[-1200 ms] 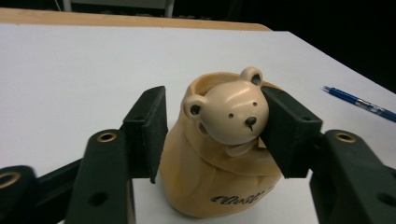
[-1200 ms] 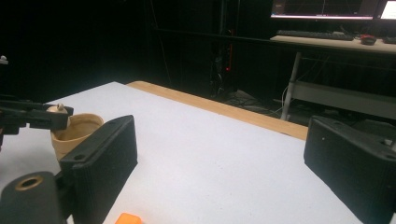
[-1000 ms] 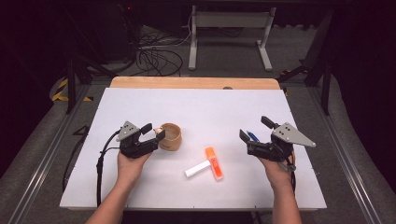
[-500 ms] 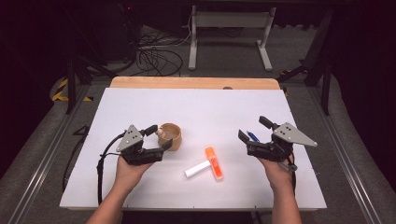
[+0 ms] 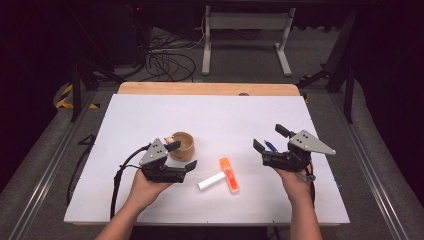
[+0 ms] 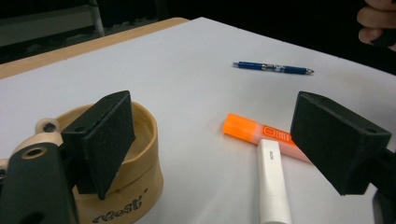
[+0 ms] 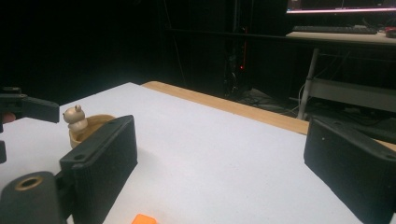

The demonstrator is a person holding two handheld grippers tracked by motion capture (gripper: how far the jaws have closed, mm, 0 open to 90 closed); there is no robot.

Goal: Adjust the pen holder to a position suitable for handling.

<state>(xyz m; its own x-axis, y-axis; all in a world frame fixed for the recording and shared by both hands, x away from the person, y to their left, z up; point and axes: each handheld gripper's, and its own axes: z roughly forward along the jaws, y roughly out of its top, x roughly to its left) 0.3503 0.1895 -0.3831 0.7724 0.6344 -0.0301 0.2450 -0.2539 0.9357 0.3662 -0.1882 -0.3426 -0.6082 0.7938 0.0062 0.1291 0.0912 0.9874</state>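
One wooden cup [image 5: 182, 145], one orange highlighter [image 5: 229, 174], one white marker [image 5: 211, 181], one blue pen [image 6: 273, 68], one table [image 5: 225, 115].

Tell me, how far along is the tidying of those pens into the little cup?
Nothing looks done yet: the round tan wooden cup holds no pens. The orange highlighter, the white marker and the blue ballpoint pen all lie on the white table. The left gripper, jaws just opening beside the cup, and the right gripper both hold nothing. All three pens remain.

A small wooden cup [image 5: 182, 146] is seen beside the left gripper [image 5: 182, 155], whose jaws have just been opening. An orange marker [image 5: 229, 174] and white marker [image 5: 210, 181] are lying touching.
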